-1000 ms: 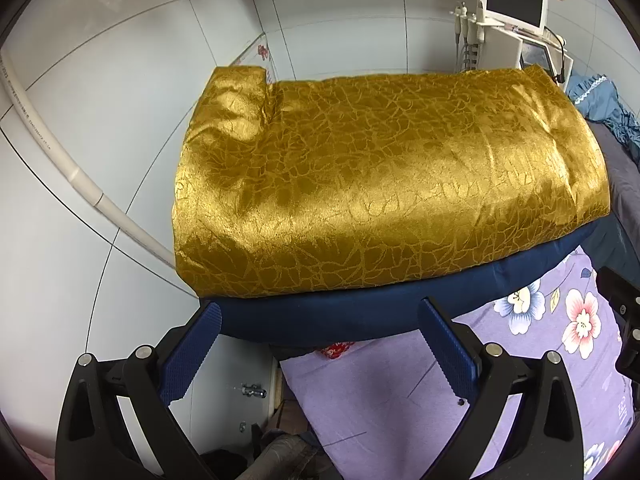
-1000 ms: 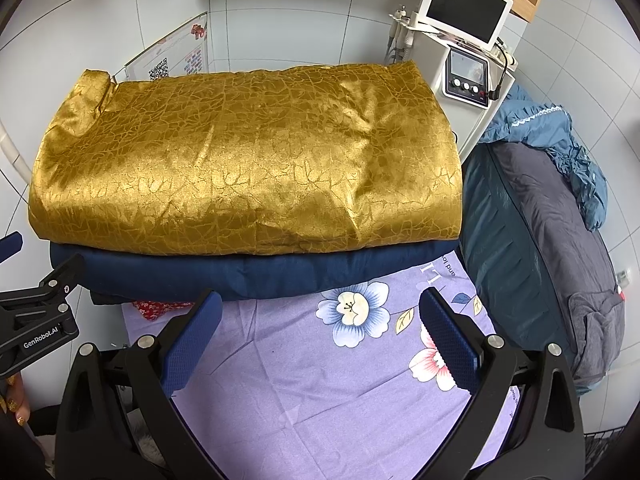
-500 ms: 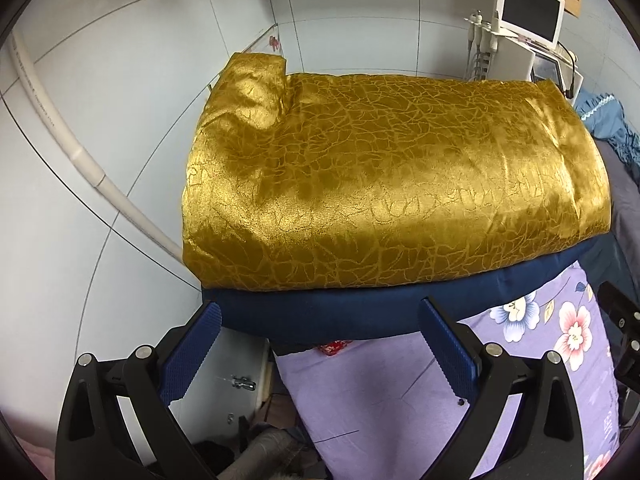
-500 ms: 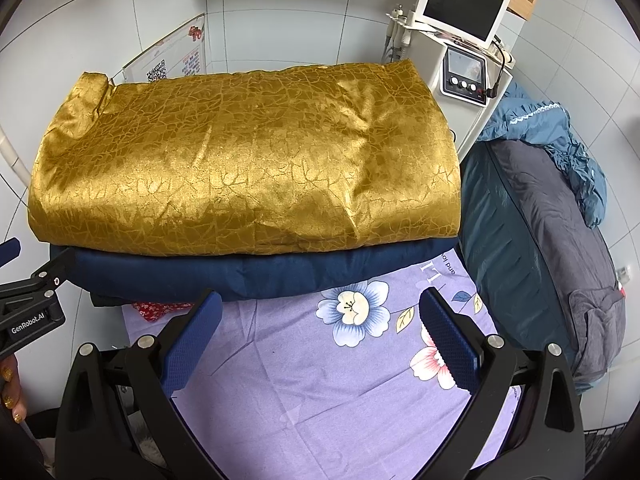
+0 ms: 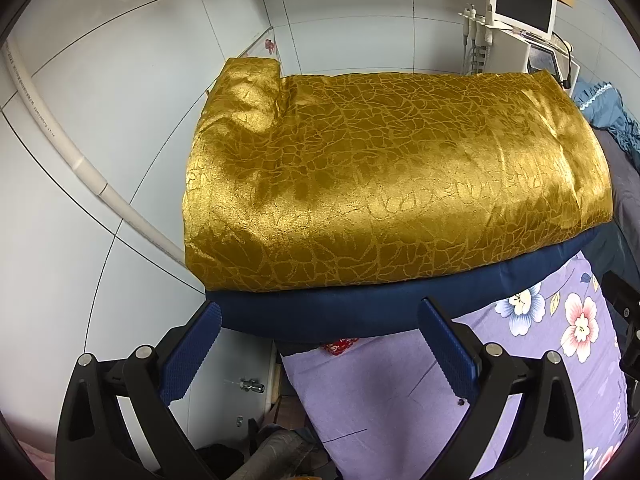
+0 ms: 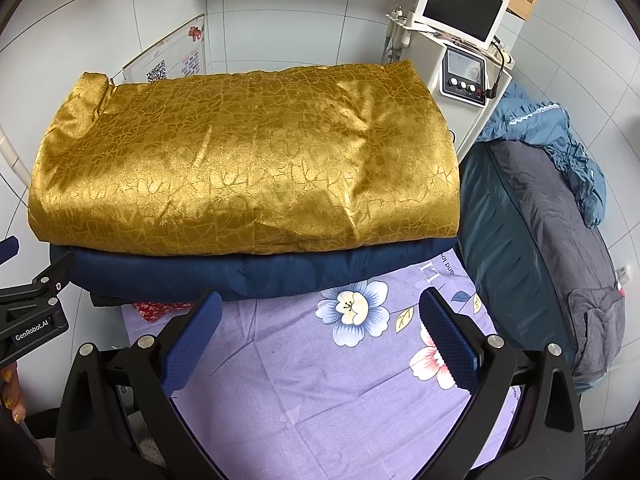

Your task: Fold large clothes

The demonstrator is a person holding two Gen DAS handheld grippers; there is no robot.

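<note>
Hovering low over the bed's purple floral sheet [image 6: 320,380], both tools spread wide, holding nothing. Left tool [image 5: 320,344] level, aimed fwd at near-left corner of the stack; blue pads [image 5: 192,356] just short of the navy edge, not touching. Right tool [image 6: 320,336] level too, pointed at middle-right of the stack, pads apart from the cloth, bare sheet between them. Left tool body also seen at left edge of right wrist view, w/ a bit of a hand [image 6: 12,396] below it.

Gold folded cover [image 6: 248,168], crackle pattern, lying flat on top of a navy folded quilt [image 6: 256,272]; both at far end of bed, against tiled wall. Small raised lump at gold cover's far-left corner. Bit of red patterned fabric [image 6: 150,308] peeking from under navy layer. Grey-teal bedding [image 6: 536,240] alongside on the right, white machine w/ screen [image 6: 460,32] behind.
</note>
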